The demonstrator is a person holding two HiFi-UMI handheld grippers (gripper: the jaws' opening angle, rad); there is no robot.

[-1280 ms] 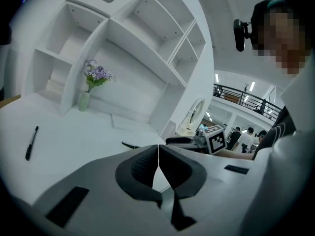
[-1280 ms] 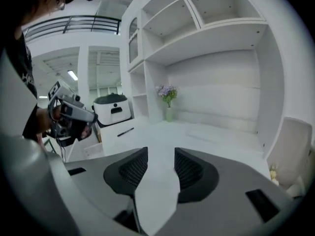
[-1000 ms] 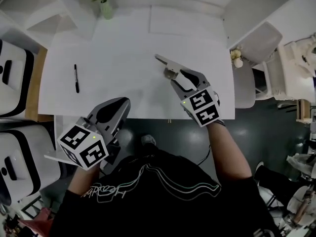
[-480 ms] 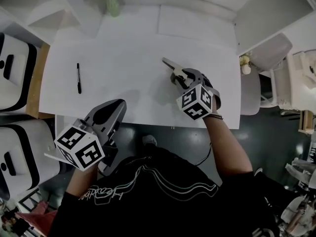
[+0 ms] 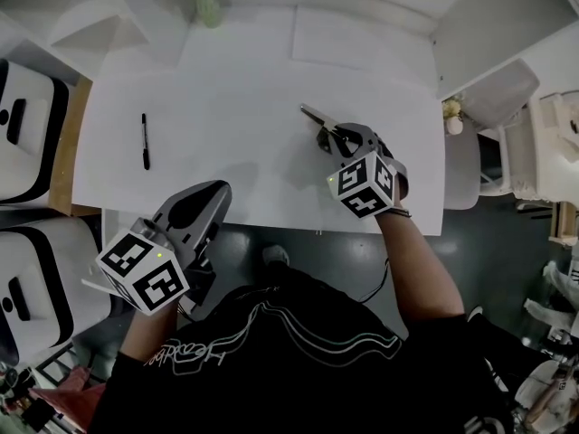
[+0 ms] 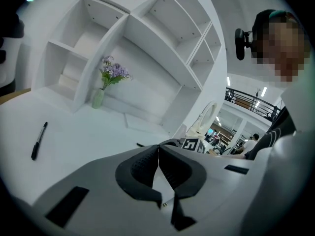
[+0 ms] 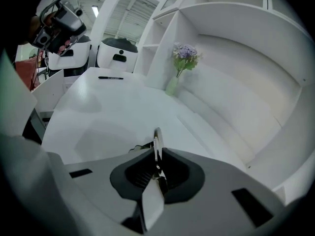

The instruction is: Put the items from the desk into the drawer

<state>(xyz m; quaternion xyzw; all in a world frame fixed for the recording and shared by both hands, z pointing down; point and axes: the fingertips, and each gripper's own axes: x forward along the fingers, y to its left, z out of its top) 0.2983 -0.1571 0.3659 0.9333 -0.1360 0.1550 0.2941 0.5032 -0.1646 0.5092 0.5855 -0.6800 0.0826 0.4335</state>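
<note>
Right claw [image 7: 158,150] just clamped onto thin flat item [image 5: 314,116]; left claw [image 6: 158,149] closed, empty.

No legible text; shirt lettering [image 5: 194,355] unreadable.

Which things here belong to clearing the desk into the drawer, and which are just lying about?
Job: flat grey tool, with the right gripper's jaws just closed on it; black pen on the desk's left side.
Lying about, probably: vase of purple flowers at the desk's back edge; white chair beside it.
</note>
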